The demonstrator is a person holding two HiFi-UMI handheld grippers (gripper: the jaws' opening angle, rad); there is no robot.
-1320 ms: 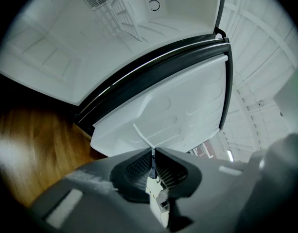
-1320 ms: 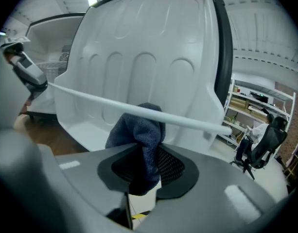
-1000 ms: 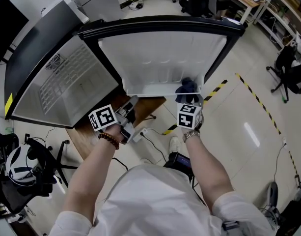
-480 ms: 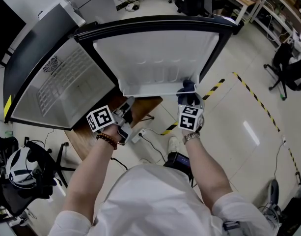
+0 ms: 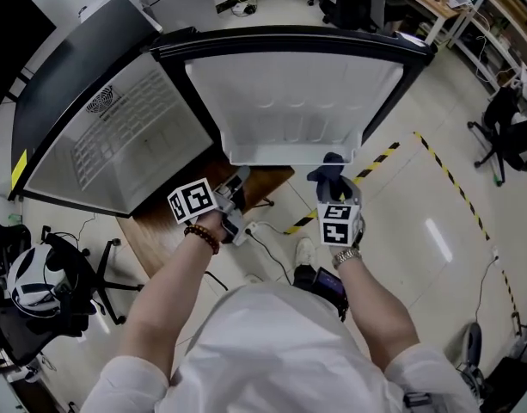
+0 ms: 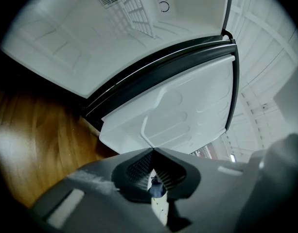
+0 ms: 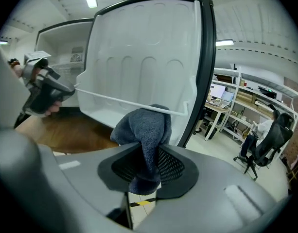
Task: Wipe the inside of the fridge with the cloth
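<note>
The right gripper [image 7: 149, 155] has its jaws closed on a dark blue-grey cloth [image 7: 144, 127], which bunches up above them, just in front of the white wire rail [image 7: 114, 101] of the open fridge door [image 7: 139, 42]. At the left, a hand holds the left gripper [image 7: 45, 93] over a brown wooden surface [image 7: 73, 130]. An office chair [image 7: 263, 142] stands far right.

White shirt [image 5: 272, 342], bead bracelet [image 5: 201, 237], wristwatch [image 5: 346, 255]; grey left gripper [image 5: 240, 177] and right gripper [image 5: 331, 167] carry marker cubes [image 5: 192, 201].
</note>
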